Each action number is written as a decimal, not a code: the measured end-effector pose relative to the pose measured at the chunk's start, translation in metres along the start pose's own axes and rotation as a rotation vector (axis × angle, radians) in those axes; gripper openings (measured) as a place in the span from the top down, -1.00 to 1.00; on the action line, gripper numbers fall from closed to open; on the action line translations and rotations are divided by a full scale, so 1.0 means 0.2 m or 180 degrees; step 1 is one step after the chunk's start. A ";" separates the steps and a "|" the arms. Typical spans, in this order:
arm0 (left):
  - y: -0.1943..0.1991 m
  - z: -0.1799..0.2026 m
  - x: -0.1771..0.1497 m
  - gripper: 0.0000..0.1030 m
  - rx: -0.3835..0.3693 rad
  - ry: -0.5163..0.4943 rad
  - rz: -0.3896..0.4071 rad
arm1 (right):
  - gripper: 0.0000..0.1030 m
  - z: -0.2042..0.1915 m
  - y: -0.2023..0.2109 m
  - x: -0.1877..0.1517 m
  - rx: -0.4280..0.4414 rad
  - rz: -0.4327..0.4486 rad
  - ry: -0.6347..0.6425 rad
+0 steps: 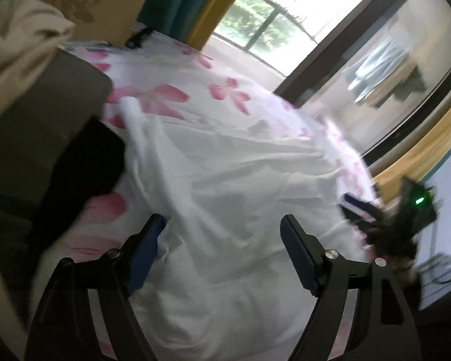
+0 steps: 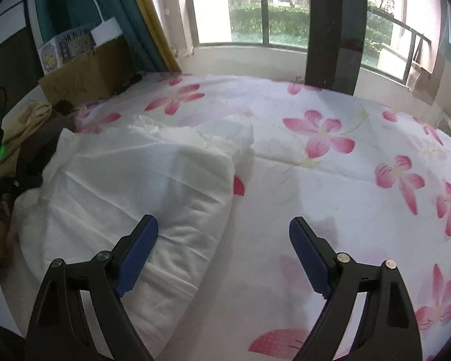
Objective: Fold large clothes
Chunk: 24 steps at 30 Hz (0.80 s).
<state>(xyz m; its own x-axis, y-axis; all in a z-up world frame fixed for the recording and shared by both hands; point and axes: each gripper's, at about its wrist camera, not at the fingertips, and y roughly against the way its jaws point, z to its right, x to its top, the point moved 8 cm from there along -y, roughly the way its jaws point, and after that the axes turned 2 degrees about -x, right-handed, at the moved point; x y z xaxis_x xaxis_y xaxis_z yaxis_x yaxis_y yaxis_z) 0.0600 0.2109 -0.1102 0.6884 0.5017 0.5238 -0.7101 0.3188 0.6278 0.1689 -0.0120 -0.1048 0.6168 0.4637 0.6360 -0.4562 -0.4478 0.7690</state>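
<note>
both left gripper [image 1: 224,225] and right gripper [image 2: 224,227] jaws gape wide, empty, over white garment [image 2: 141,180] on the flowered bed [image 2: 360,186]; garment at ten o'clock of the right gripper.

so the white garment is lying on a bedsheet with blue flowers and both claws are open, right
Not quite: the flowers on the bedsheet are pink, as the right wrist view shows. The white garment does lie on it, and the left claw and right claw are both open.
</note>
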 end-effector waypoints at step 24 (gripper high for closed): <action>-0.33 0.38 -0.04 -0.76 0.0420 -0.0825 -0.0271 | -0.72 -0.02 -0.08 -0.03 0.0366 -0.0119 -0.0393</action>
<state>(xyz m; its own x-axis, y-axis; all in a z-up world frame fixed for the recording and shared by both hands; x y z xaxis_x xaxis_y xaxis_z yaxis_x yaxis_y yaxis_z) 0.1124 0.1256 -0.1125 0.7714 0.2504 0.5850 -0.6346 0.2352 0.7362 0.1702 -0.0032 -0.1209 0.7093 0.3876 0.5888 -0.3593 -0.5198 0.7751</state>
